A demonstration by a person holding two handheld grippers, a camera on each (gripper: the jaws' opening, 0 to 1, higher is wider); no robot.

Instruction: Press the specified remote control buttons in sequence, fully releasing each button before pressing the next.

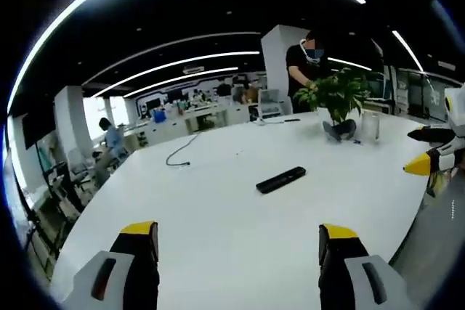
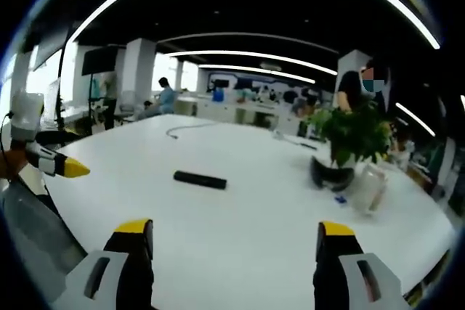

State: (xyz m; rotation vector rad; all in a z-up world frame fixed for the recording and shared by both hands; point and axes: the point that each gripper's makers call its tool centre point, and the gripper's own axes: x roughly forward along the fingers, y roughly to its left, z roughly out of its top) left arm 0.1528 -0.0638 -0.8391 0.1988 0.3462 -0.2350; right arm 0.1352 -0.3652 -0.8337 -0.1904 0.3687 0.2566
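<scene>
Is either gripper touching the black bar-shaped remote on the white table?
No. The black bar-shaped remote lies alone on the white table, well beyond the open left gripper.

the remote control (image 1: 281,179) (image 2: 200,179), a slim black bar, lay flat on the white bench (image 1: 218,245) (image 2: 240,245), untouched, well apart from anything else.

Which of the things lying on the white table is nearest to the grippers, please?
The black remote control: it lies alone mid-table, while the potted plant, clear container and cable sit farther back.
</scene>
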